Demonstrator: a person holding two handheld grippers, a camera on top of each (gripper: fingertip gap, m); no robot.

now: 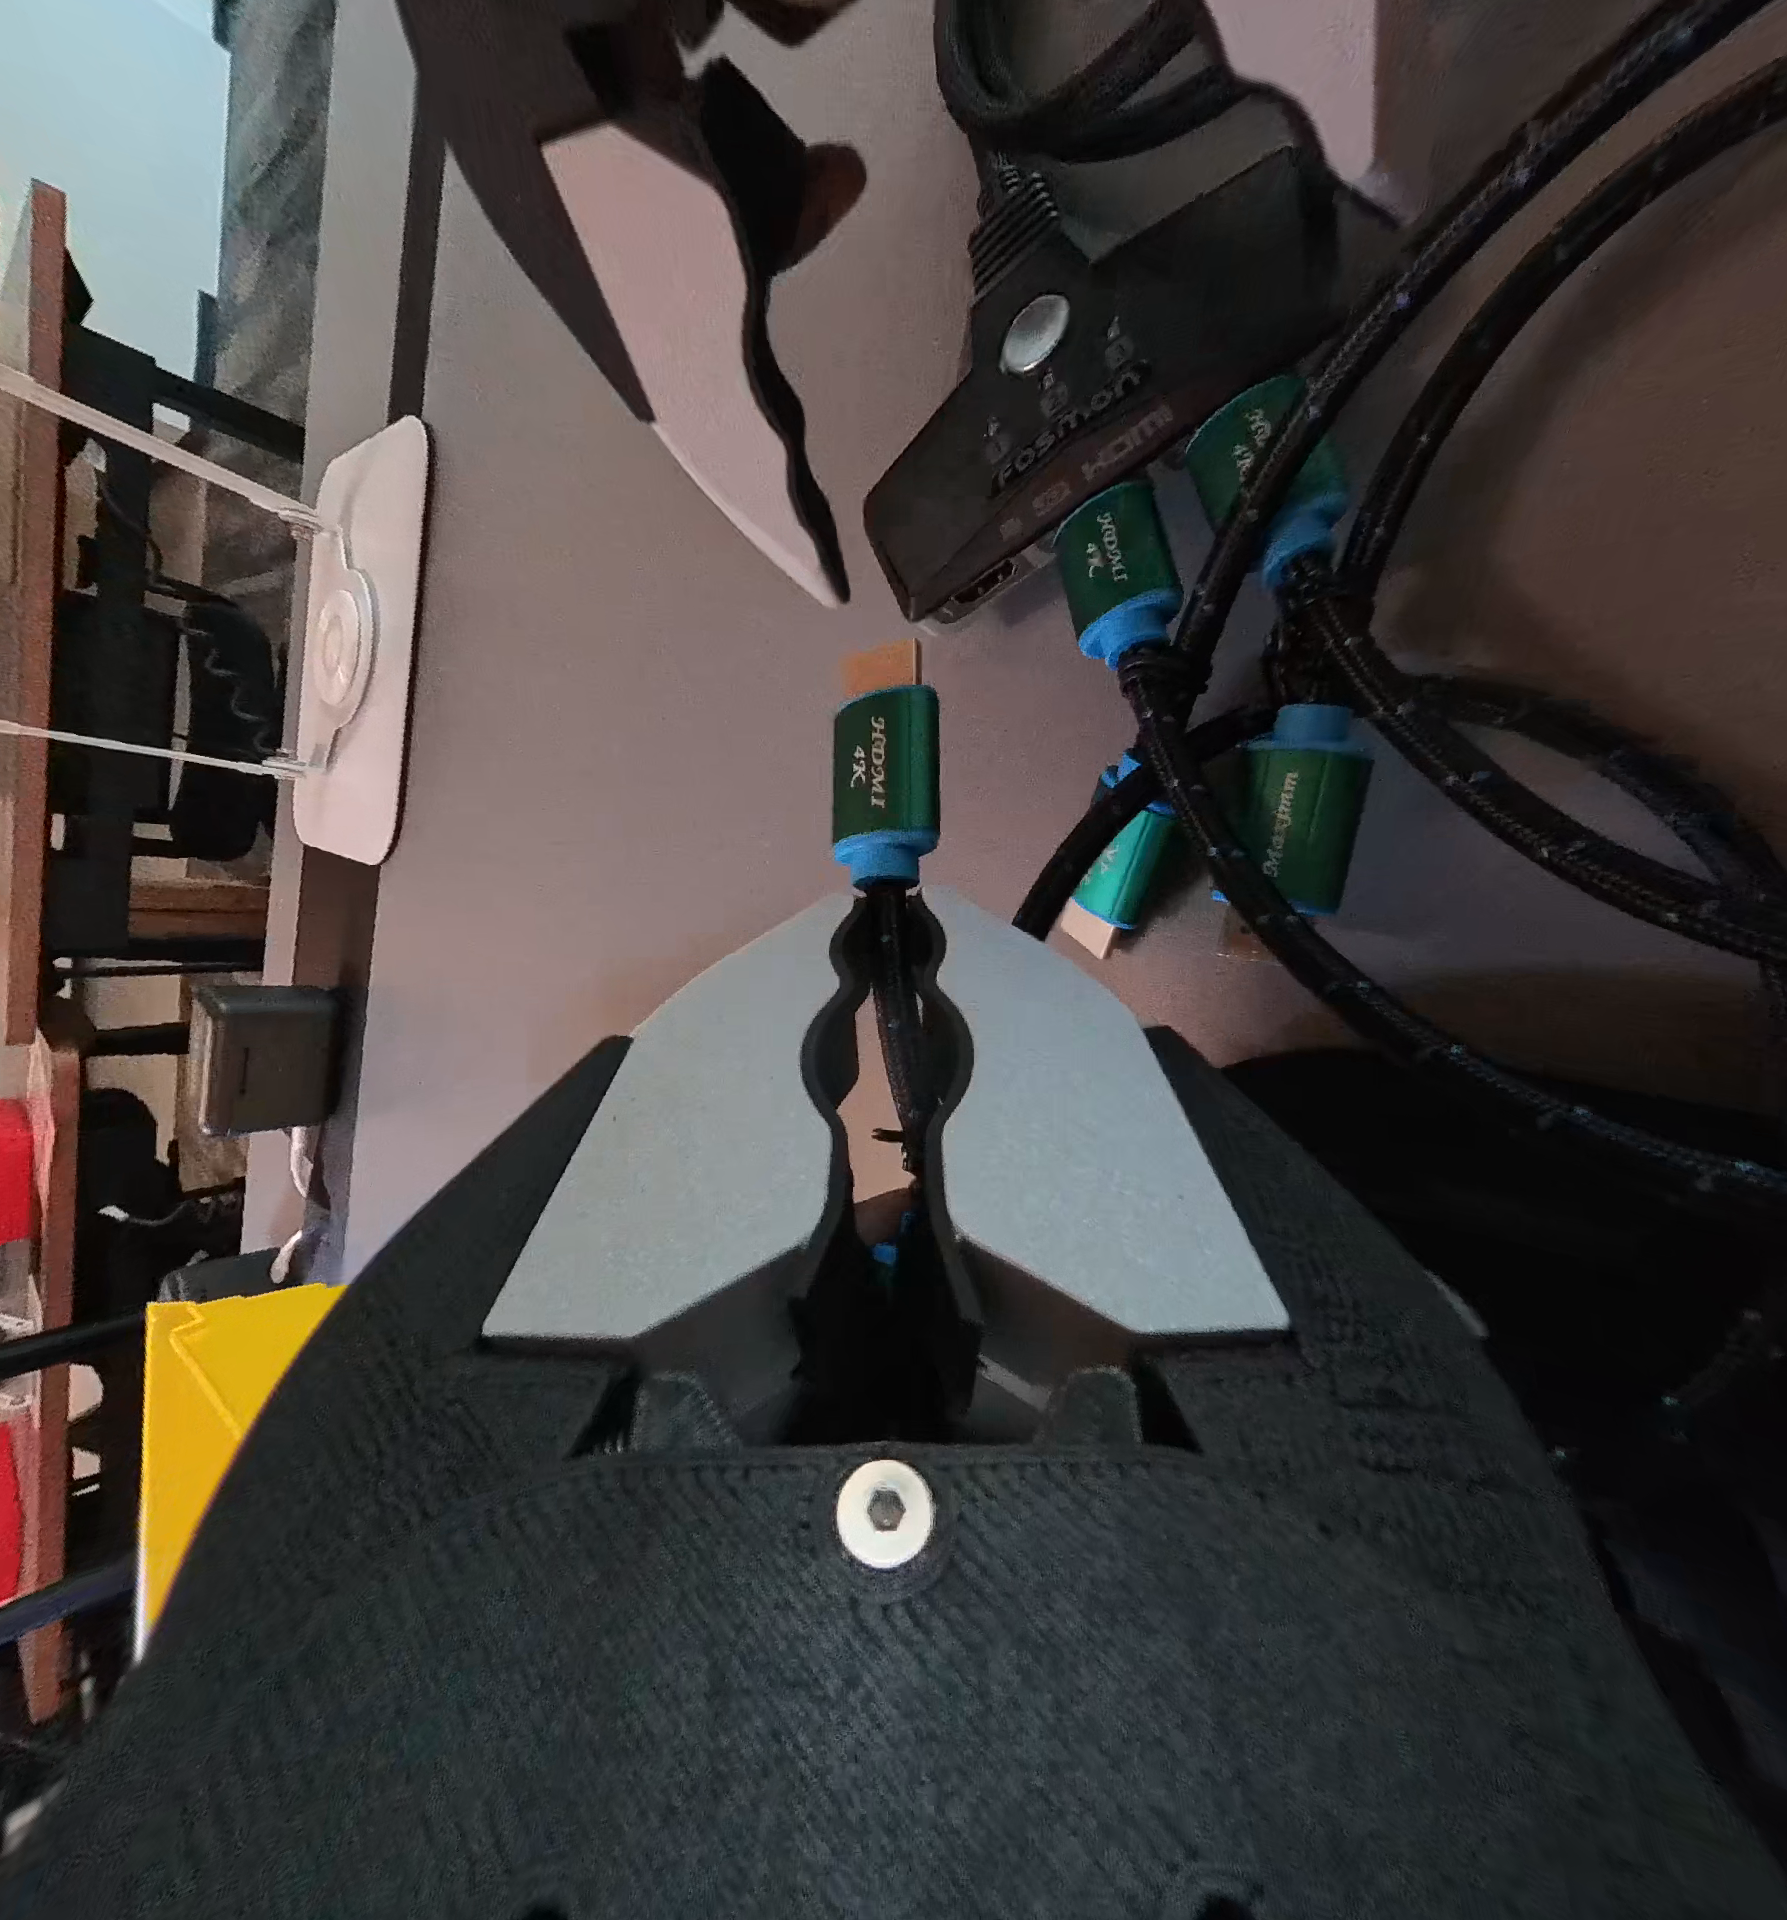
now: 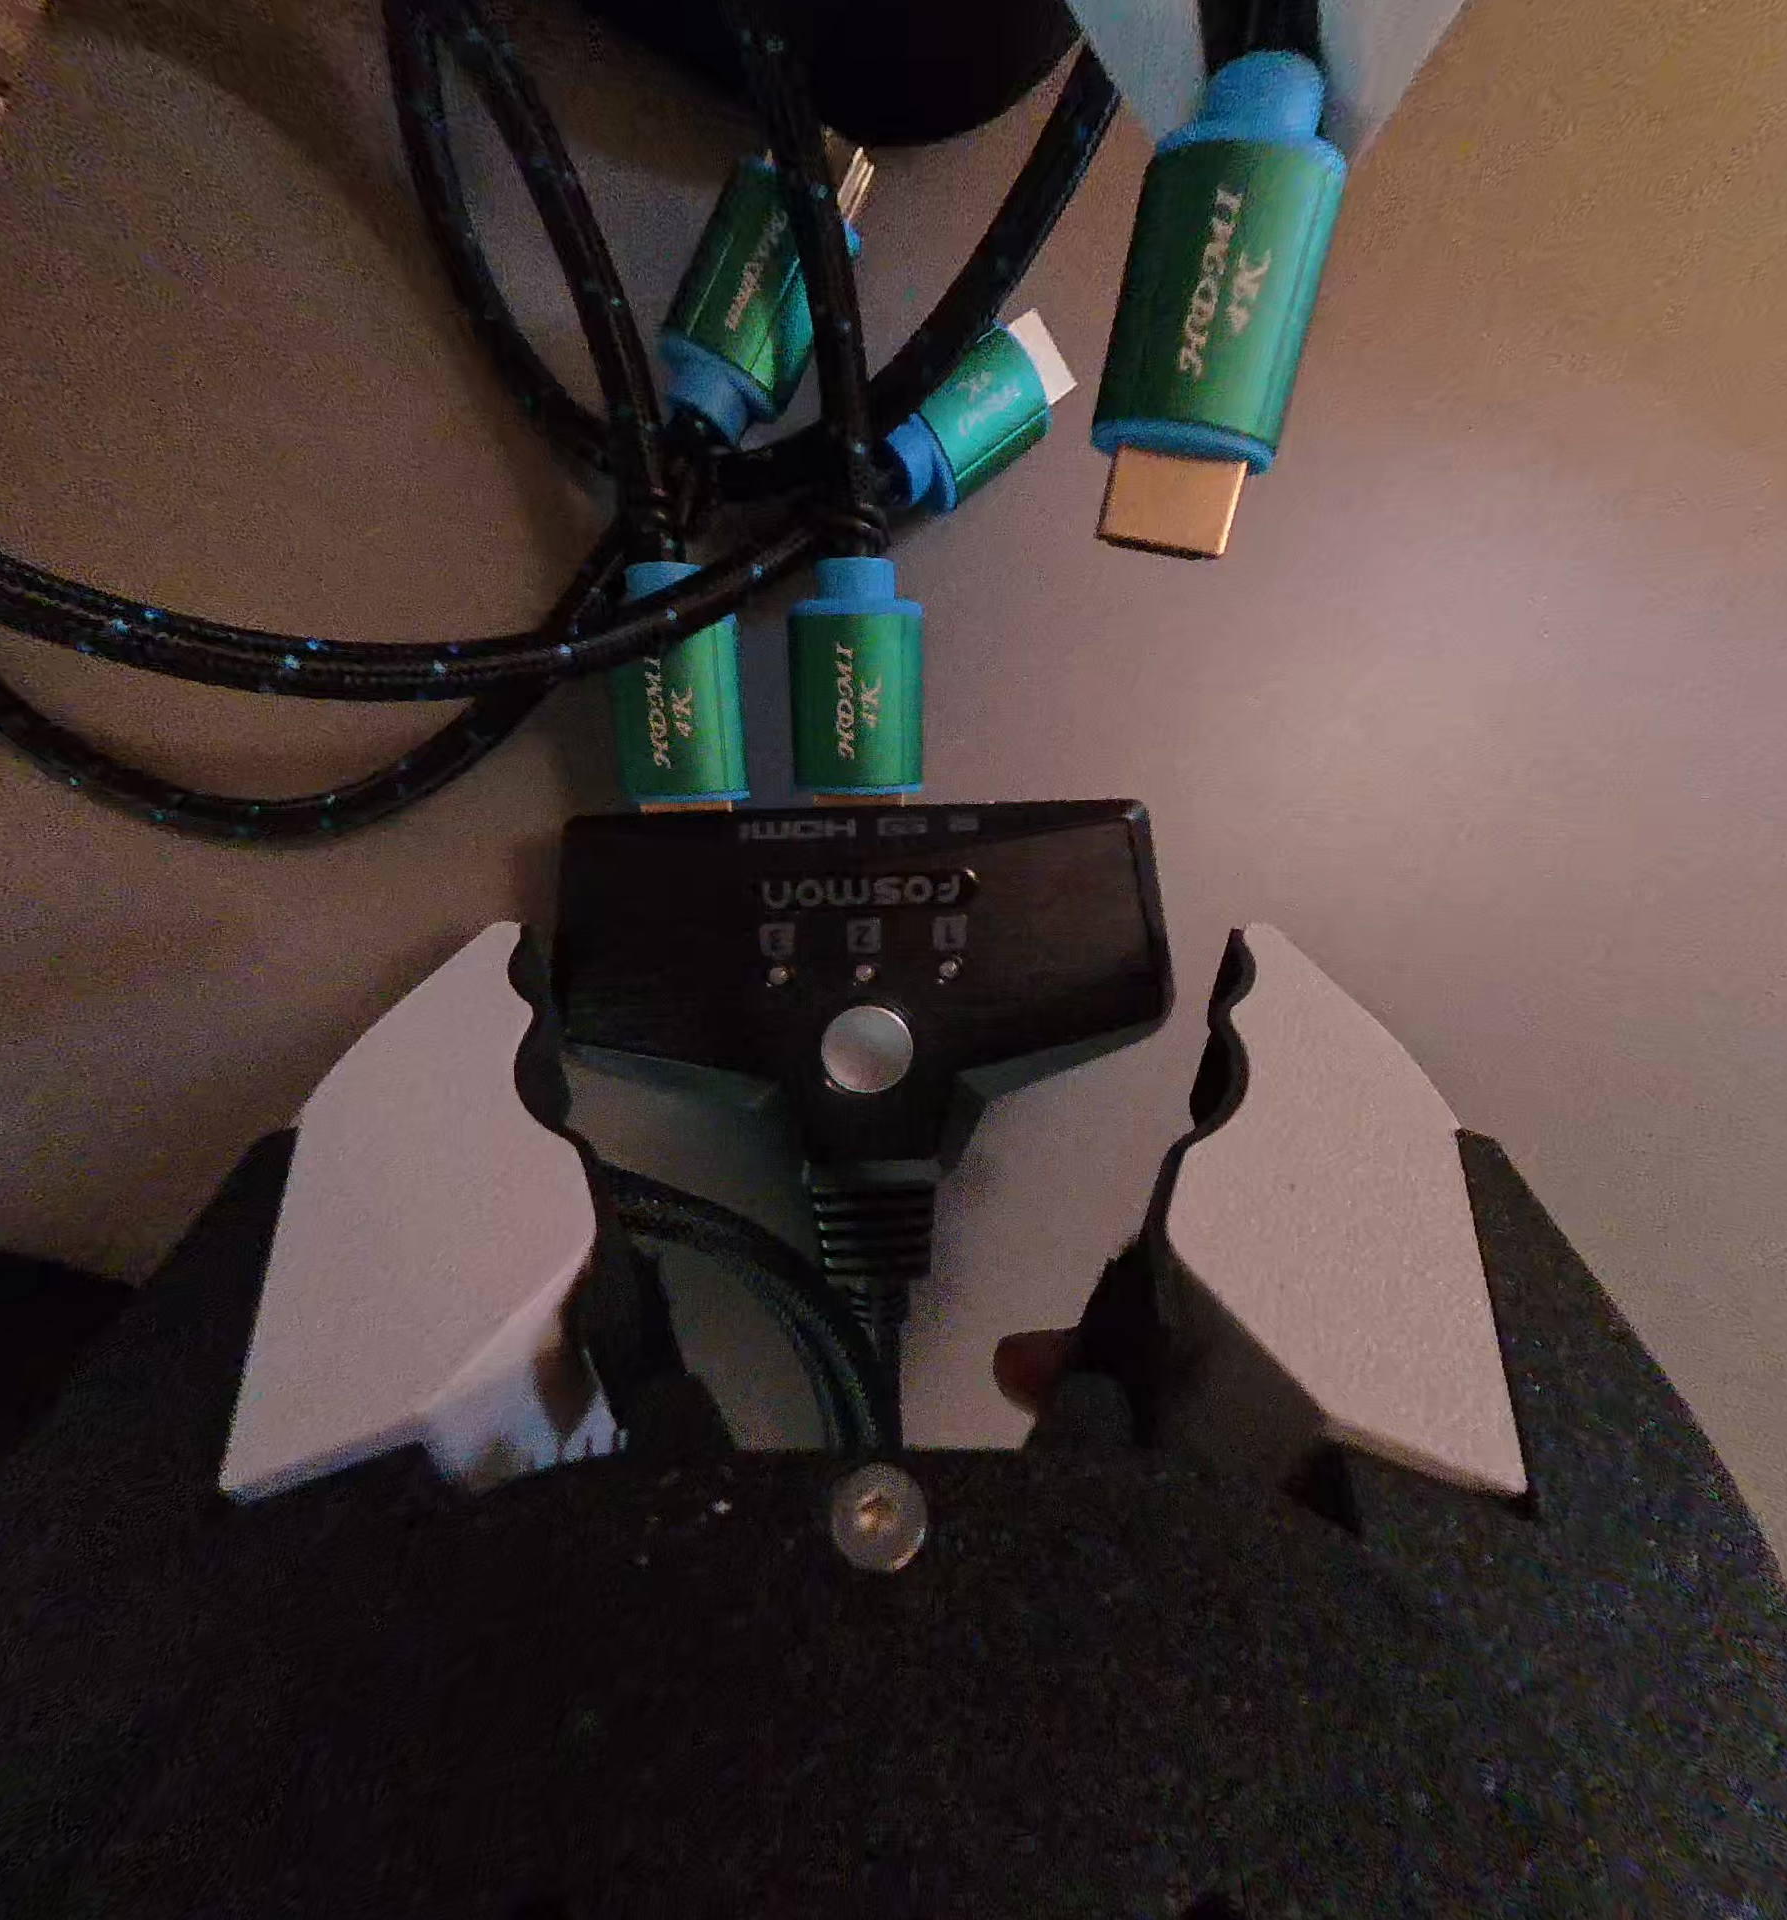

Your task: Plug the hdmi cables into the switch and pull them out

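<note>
A black HDMI switch (image 2: 868, 914) lies on the grey table. Two green plugs (image 2: 676, 707) (image 2: 853, 707) with blue collars sit in its ports, and one port (image 1: 982, 587) is empty. My right gripper (image 2: 873, 935) is open and straddles the switch: its left finger (image 2: 421, 1143) touches the switch, and there is a narrow gap at the right finger (image 2: 1325, 1143). My left gripper (image 1: 887, 904) is shut on the braided cable just behind a third green plug (image 1: 884, 769). The plug's gold tip (image 1: 881, 665) points forward, a short way from the empty port. This plug also shows in the right wrist view (image 2: 1221, 301).
Two loose green plugs (image 2: 738, 301) (image 2: 982, 416) lie among looped black braided cables (image 2: 245, 644) behind the switch. A white pad (image 1: 359, 644) and a small dark box (image 1: 265, 1060) sit at the table's edge, with shelving (image 1: 37, 727) and a yellow object (image 1: 214, 1403) beyond.
</note>
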